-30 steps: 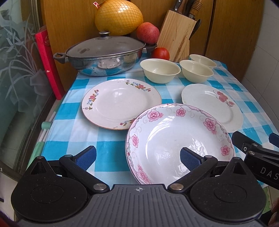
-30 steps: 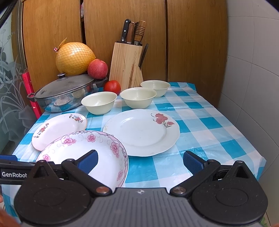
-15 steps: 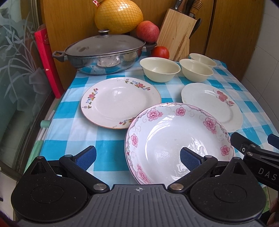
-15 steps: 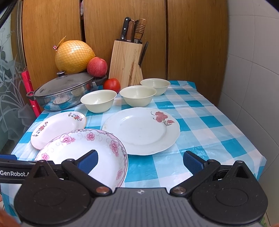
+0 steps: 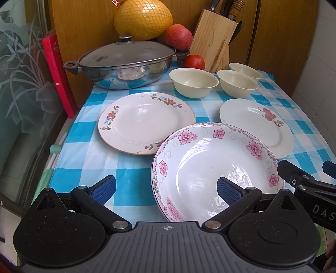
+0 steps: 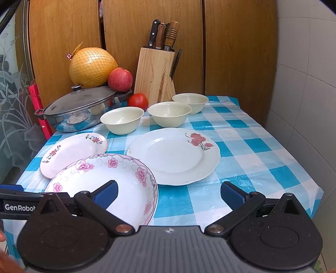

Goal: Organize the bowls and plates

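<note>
A deep plate with pink flowers [image 5: 212, 166] [image 6: 117, 178] lies nearest the table's front edge. Behind it on the left lies a plate with small coloured flowers [image 5: 145, 121] [image 6: 71, 151]; on the right lies a white plate with a red flower [image 5: 258, 124] [image 6: 174, 155]. Three cream bowls [image 5: 194, 83] [image 5: 237, 83] [image 5: 245, 70] stand in a row further back, also in the right wrist view [image 6: 121, 119] [image 6: 169, 113] [image 6: 190, 103]. My left gripper [image 5: 166, 189] is open, its right finger over the pink-flowered plate. My right gripper [image 6: 169, 193] is open, holding nothing.
A lidded steel pan [image 5: 126, 63] stands at the back left with a netted pomelo [image 5: 143, 17] and an apple [image 5: 178, 36] behind it. A tomato [image 5: 194, 62] and a wooden knife block [image 5: 214, 42] stand at the back. The tiled wall [image 6: 304, 84] is right of the table.
Both grippers have edged slightly forward and lower toward the table; the plates and bowls have not moved.
</note>
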`<state>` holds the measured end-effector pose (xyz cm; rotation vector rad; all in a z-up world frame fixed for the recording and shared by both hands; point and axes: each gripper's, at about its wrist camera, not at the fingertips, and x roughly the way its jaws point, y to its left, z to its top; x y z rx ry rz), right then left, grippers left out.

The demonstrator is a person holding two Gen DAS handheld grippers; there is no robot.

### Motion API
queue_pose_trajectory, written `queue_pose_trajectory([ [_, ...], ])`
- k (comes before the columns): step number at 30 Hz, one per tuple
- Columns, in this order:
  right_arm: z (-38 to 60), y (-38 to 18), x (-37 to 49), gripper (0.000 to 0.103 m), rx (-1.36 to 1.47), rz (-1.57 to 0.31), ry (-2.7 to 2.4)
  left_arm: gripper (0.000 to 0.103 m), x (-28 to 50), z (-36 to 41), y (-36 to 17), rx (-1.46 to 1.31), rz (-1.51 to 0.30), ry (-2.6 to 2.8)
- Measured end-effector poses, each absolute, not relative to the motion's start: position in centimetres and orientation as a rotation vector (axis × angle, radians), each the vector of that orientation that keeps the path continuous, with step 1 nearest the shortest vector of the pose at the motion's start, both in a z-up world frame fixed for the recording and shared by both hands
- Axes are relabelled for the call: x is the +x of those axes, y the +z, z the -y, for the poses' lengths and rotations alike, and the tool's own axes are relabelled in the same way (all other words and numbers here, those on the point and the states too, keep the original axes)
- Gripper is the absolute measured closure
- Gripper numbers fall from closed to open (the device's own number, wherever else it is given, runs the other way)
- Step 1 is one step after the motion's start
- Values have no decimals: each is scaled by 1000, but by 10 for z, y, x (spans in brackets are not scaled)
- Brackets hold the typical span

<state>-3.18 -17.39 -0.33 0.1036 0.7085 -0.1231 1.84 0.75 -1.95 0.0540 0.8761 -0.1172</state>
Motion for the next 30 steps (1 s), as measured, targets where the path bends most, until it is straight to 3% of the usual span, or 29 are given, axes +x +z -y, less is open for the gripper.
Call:
queue_pose_trajectory([
  [30, 173, -5, -32, 1, 106, -712, -122, 0, 18, -7, -21, 56, -878, -117],
])
